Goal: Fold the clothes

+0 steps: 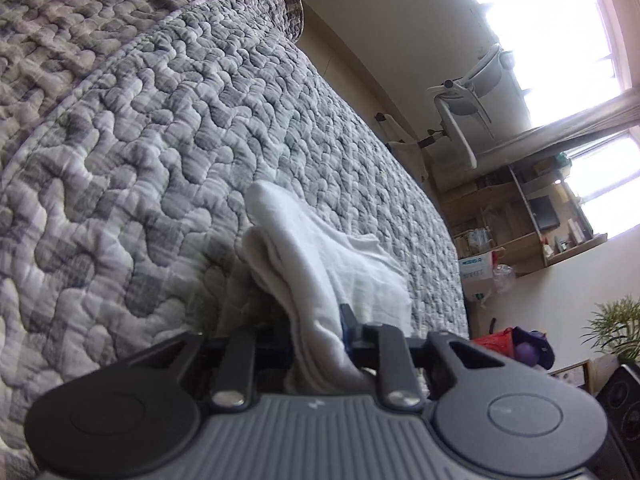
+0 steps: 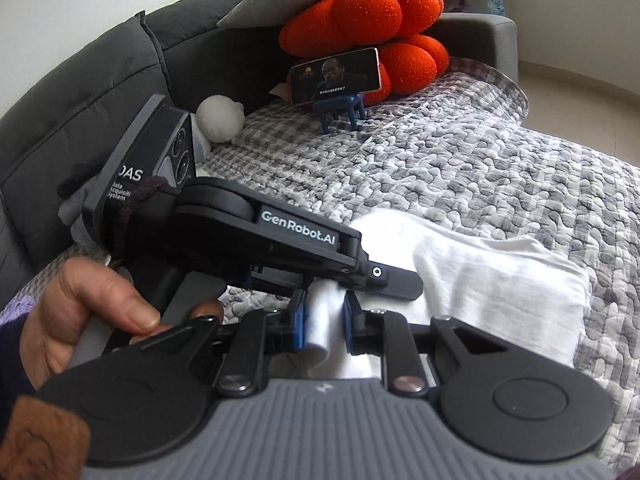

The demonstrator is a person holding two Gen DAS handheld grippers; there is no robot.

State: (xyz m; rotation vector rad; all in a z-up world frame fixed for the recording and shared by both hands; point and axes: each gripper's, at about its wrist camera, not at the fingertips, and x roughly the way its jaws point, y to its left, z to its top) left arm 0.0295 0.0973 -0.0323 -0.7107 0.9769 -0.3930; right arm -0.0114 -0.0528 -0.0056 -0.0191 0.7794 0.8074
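Note:
A white cloth (image 1: 320, 256) lies partly folded on the grey quilted bedspread (image 1: 140, 140). My left gripper (image 1: 320, 340) is shut on a bunched edge of it, which rises into the jaws. In the right wrist view the same white cloth (image 2: 500, 280) spreads to the right over the bedspread (image 2: 460, 168). My right gripper (image 2: 324, 320) is shut on a rolled edge of the cloth between its blue pads (image 2: 298, 320). The left gripper's body (image 2: 248, 236) lies just beyond and to the left, held by a hand (image 2: 100, 312).
A phone on a blue stand (image 2: 336, 76) leans on orange cushions (image 2: 372, 20) by the grey headboard (image 2: 100, 80). A small white plush (image 2: 220, 120) sits on the bed. Beyond the bed's edge are a white chair (image 1: 464, 108), shelves (image 1: 520, 220) and a plant (image 1: 616, 328).

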